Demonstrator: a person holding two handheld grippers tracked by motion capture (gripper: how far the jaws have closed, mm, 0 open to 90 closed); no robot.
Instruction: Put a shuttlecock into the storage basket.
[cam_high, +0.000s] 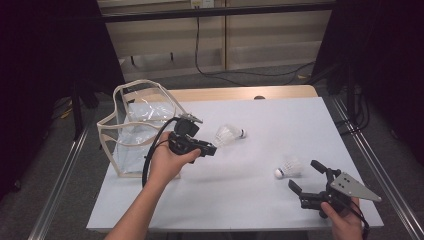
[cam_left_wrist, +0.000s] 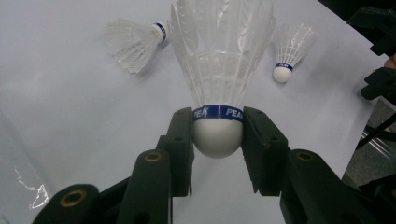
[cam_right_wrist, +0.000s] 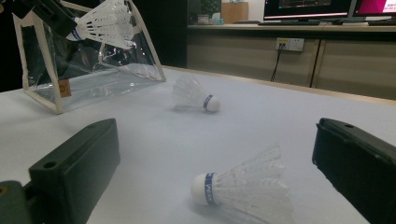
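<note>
Cork first was how I took the held shuttlecock: my left gripper pinched its white rounded base from both sides, so the feathers stayed free and uncrushed. I carried it above the table, beside the clear bag, whose open mouth I judged to be where it belonged. Its blue band read "PEAK". My right gripper waited with jaws spread wide around nothing, the near shuttlecock lying on its side between them, untouched, cork toward the bag. A third shuttlecock lay farther off on the table, nearer the bag, also blue-banded, its lettering too small to read.
</note>
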